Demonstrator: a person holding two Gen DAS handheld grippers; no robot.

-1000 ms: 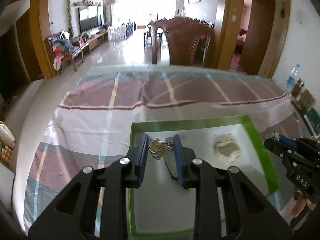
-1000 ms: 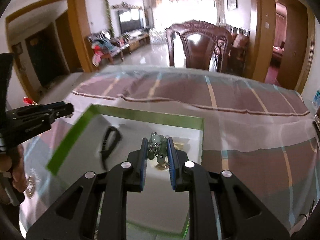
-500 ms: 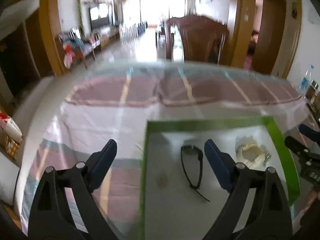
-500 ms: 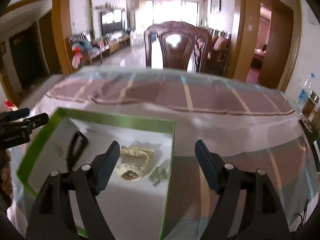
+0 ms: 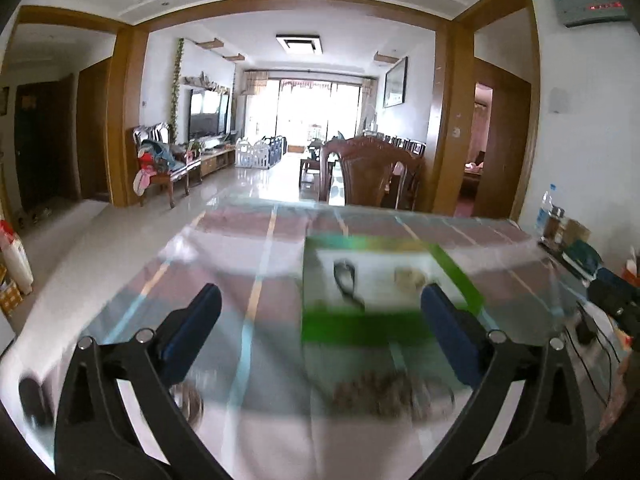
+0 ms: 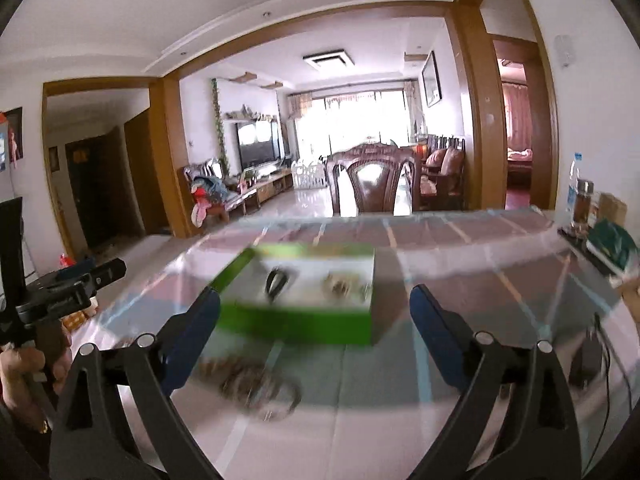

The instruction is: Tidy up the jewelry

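Note:
A green-rimmed white box [image 5: 384,328] stands on the table ahead of both grippers, also in the right wrist view [image 6: 304,320]. Inside lie a black cord loop [image 5: 345,276] [image 6: 277,280] and a pale bracelet [image 5: 408,274] [image 6: 340,286]. A blurred pile of brownish beaded jewelry [image 5: 384,394] [image 6: 248,380] lies on the tablecloth in front of the box. My left gripper [image 5: 320,320] is wide open and empty, held back from the box. My right gripper [image 6: 316,320] is wide open and empty, also back from the box.
The striped tablecloth [image 5: 256,280] covers the table. A wooden chair [image 5: 372,172] stands at the far side. Bottles and a book [image 6: 600,224] sit at the right edge. Cables [image 6: 600,356] lie at the right. The left gripper shows at the right wrist view's left edge [image 6: 60,292].
Both grippers let go of their jewelry in the box, opened wide and pulled back and up from the box. The pile in front of the box has come into view.

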